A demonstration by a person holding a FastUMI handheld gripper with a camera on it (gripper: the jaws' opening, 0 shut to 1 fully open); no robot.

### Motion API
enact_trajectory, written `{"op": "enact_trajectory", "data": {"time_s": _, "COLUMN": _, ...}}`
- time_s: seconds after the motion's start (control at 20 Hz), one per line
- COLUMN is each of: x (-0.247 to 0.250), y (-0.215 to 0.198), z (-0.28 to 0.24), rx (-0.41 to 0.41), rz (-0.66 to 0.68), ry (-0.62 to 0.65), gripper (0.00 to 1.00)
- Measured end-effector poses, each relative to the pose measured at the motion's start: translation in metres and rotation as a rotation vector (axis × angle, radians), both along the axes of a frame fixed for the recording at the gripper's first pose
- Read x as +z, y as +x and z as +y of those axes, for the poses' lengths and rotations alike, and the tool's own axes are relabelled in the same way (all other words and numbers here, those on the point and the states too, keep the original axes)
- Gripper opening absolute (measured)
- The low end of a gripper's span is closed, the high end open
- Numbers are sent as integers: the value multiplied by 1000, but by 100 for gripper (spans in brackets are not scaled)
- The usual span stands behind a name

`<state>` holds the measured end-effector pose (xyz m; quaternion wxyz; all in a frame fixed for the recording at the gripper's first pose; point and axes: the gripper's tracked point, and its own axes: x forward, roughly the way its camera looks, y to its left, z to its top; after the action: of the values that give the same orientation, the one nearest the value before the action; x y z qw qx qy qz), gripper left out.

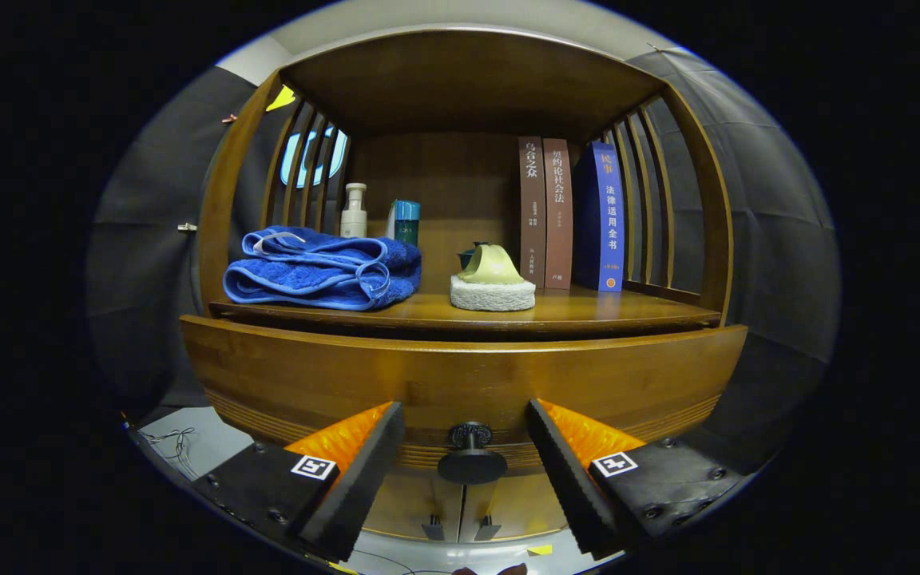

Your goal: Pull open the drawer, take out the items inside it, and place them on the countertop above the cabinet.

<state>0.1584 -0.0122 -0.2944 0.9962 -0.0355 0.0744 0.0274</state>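
The gripper (pixel 466 447) has its fingers spread wide, holding nothing, with the drawer (pixel 460 375) knob (pixel 471 459) between them. Risk: closing off-centre could let the small knob slip free during the pull. The surface (pixel 572 311) above already carries a blue towel (pixel 320 267), books (pixel 572 216) and bottles (pixel 354 212), limiting placement room.

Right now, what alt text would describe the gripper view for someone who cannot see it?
An open gripper frames a dark knob on a closed wooden drawer, fingers either side. On the countertop above lie a blue towel, two bottles, a small ornament and three upright books.
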Motion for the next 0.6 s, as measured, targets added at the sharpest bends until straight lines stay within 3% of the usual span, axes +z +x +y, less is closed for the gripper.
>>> {"op": "enact_trajectory", "data": {"time_s": 0.6, "x": -1, "y": 26, "z": 1, "rx": -3, "rz": 9, "ry": -51, "gripper": 99}}
